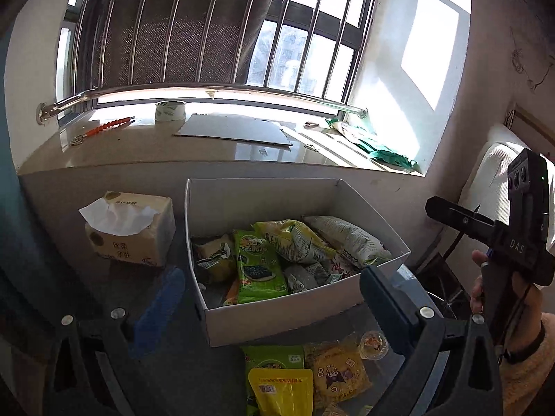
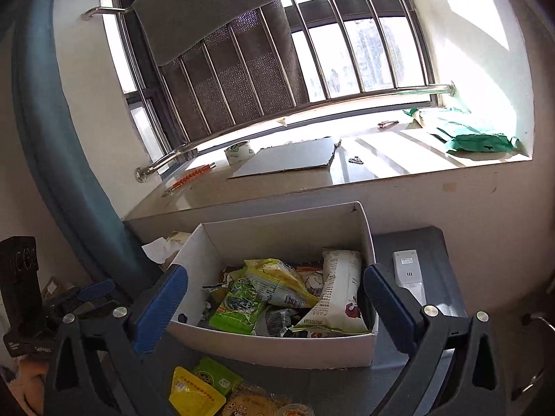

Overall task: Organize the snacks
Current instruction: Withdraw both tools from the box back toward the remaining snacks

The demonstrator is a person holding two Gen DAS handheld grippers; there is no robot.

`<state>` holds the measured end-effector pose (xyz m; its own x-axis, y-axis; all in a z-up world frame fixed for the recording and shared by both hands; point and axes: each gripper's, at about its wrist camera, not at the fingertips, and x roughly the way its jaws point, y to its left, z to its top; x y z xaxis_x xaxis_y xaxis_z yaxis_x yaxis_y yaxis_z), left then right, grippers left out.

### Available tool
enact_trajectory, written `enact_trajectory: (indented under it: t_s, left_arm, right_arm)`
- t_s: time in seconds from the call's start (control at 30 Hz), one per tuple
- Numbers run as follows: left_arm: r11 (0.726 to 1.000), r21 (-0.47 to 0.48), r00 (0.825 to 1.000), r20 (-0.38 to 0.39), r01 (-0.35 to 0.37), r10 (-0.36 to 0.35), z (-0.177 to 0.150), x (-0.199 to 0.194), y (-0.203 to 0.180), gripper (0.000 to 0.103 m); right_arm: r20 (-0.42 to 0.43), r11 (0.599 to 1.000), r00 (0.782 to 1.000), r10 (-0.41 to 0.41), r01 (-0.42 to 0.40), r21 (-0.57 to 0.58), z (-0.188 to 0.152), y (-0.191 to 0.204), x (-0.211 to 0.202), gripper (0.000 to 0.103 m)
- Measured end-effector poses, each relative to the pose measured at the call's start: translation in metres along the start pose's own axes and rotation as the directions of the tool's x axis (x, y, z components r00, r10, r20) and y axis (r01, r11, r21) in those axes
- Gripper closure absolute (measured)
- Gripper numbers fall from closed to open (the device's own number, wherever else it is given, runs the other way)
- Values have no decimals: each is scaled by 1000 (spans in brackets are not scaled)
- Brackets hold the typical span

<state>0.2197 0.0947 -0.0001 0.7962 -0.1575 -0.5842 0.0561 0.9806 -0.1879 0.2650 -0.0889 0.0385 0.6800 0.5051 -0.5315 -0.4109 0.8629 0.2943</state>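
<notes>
A white cardboard box (image 1: 277, 315) (image 2: 270, 350) sits on the dark table and holds several snack packets, among them a green seaweed pack (image 1: 258, 270) (image 2: 236, 305) and a white long pack (image 1: 347, 239) (image 2: 340, 294). In front of the box lie a yellow pouch (image 1: 281, 391) (image 2: 194, 395), a green pack (image 1: 274, 357) (image 2: 216, 376), a yellow cookie bag (image 1: 336, 371) and a small jelly cup (image 1: 374, 344). My left gripper (image 1: 267, 308) is open and empty above the box front. My right gripper (image 2: 274, 308) is open and empty, its fingers either side of the box.
A tissue box (image 1: 130, 232) stands left of the white box. A white remote (image 2: 409, 274) lies to its right. The windowsill behind holds a tape roll (image 1: 170, 111), a cardboard sheet (image 1: 236, 128) and a green bag (image 2: 475, 135). The other handheld gripper (image 1: 513, 239) shows at right.
</notes>
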Motion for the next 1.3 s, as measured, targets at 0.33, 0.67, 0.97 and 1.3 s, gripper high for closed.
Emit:
enact_trajectory:
  t_s: [0.33, 0.67, 0.97, 1.3]
  left_arm:
    - [998, 48, 999, 29, -27, 25, -80, -51, -34, 0]
    - [998, -64, 999, 32, 16, -14, -166, -76, -54, 0]
    - [999, -39, 999, 38, -18, 19, -178, -78, -60, 0]
    - [996, -75, 999, 9, -44, 45, -184, -73, -45, 0]
  right_arm:
    - [36, 999, 999, 37, -37, 12, -99, -4, -84, 0]
    - [-8, 997, 997, -76, 76, -20, -196, -7, -128, 0]
    - [-102, 996, 992, -75, 69, -58, -200, -5, -92, 0]
    - [-150, 974, 981, -126, 93, -208, -168, 0, -24, 0]
